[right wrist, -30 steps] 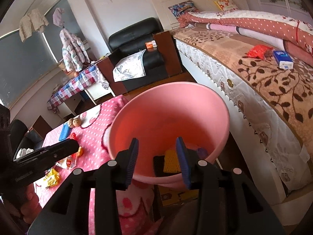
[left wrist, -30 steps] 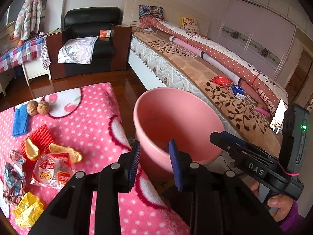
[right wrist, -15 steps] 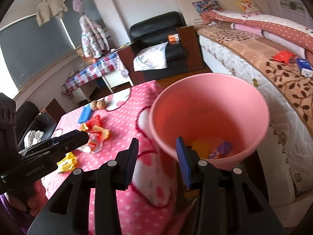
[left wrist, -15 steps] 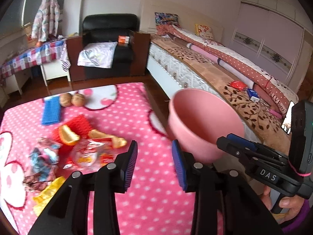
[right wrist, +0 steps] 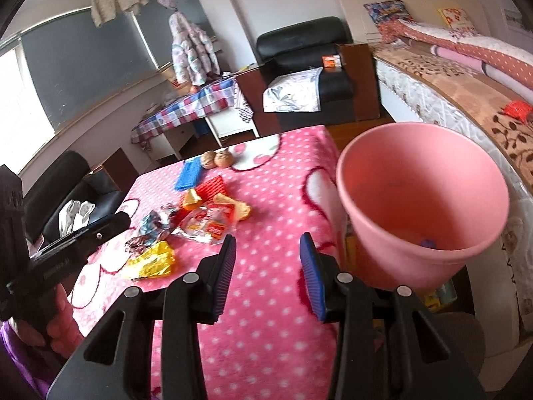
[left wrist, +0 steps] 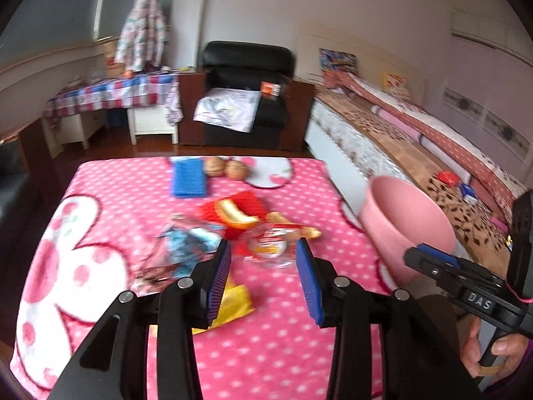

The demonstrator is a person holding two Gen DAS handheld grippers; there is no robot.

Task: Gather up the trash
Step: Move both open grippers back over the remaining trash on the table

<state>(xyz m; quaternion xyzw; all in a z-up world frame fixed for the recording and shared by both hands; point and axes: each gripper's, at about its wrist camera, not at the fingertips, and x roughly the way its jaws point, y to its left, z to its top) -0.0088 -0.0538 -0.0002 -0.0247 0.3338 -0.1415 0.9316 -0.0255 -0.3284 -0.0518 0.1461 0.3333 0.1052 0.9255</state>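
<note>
A pile of trash lies mid-table on the pink dotted cloth (left wrist: 266, 350): a yellow wrapper (left wrist: 233, 303), a clear wrapper with red print (left wrist: 269, 250), a blue-white wrapper (left wrist: 186, 243) and orange peel (left wrist: 233, 215) on a red mesh piece. My left gripper (left wrist: 263, 266) hovers just short of the clear wrapper, its jaws opening, nothing between them. A pink bin (right wrist: 423, 200) stands off the table's right edge, scraps at its bottom. My right gripper (right wrist: 268, 256) hangs open and empty over the cloth, between the pile (right wrist: 206, 223) and the bin.
A blue block (left wrist: 188, 178) and two walnuts (left wrist: 226, 168) sit at the table's far edge. A bed (left wrist: 399, 140) runs along the right behind the bin. A black armchair (left wrist: 246, 93) and a checked-cloth table (left wrist: 110, 96) stand beyond.
Both grippers swung left, away from the bin and over the table toward the trash pile. The left jaws widened. The right jaws kept their gap.
</note>
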